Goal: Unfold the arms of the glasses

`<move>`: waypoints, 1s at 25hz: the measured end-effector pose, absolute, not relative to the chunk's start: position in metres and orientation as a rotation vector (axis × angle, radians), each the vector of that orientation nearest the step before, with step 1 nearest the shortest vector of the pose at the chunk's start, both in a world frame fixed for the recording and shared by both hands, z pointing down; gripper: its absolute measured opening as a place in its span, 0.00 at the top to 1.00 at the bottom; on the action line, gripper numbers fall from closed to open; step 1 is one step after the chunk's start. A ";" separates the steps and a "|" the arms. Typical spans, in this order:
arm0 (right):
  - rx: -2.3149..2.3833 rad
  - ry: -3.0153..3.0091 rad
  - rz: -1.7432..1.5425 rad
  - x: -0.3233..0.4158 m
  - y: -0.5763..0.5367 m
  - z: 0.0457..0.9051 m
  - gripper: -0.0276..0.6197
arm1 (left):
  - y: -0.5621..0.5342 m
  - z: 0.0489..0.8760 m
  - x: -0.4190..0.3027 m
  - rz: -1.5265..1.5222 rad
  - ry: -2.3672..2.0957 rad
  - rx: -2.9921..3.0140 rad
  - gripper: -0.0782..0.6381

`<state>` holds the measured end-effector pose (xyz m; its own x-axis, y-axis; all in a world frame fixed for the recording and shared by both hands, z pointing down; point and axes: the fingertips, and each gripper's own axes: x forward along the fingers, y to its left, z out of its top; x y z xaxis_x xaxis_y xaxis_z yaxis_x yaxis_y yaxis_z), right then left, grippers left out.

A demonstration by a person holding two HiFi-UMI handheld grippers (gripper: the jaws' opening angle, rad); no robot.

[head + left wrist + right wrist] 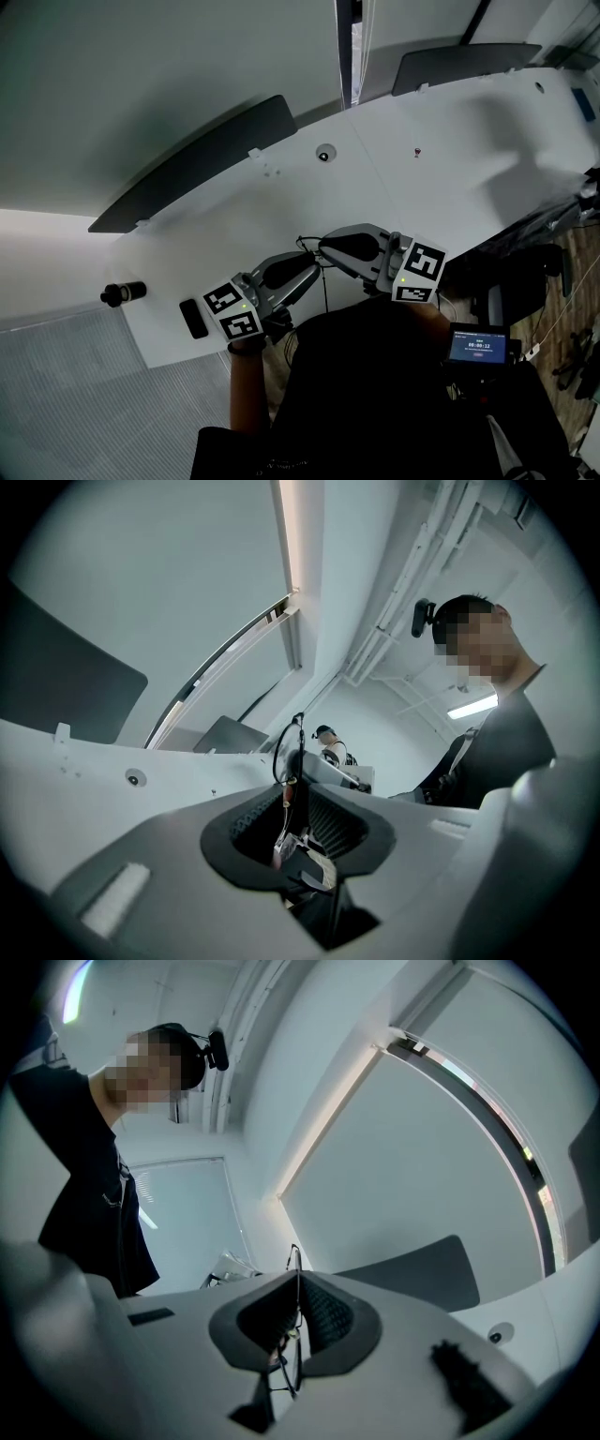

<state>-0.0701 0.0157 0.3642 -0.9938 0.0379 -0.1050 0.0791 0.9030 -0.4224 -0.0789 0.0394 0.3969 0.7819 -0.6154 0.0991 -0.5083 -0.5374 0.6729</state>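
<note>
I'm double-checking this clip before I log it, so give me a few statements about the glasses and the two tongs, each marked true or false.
1. The left tongs and the right tongs are both shut on the glasses. True.
2. The glasses lie flat on the table. False: they are held up off it, between the two tongs.
3. A dark cylinder sits at the table's left end in the head view. True.
4. The right tongs stand wide open. False: they are closed on the thin frame of the glasses.
</note>
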 end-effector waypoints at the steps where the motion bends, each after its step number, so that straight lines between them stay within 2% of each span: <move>1: 0.088 2.978 -0.652 -0.070 0.016 0.365 0.93 | 0.039 0.398 -0.079 -0.198 -0.832 2.251 0.77; 7: 0.074 3.051 -0.499 -0.073 0.021 0.368 0.93 | 0.037 0.405 -0.078 -0.224 -0.862 2.233 0.84; 16: -0.012 3.142 -0.297 -0.073 0.019 0.380 0.93 | 0.044 0.403 -0.079 -0.279 -0.836 2.226 0.88; 25: -0.034 3.170 -0.157 -0.073 0.016 0.376 0.93 | 0.056 0.390 -0.079 -0.383 -0.720 2.213 0.85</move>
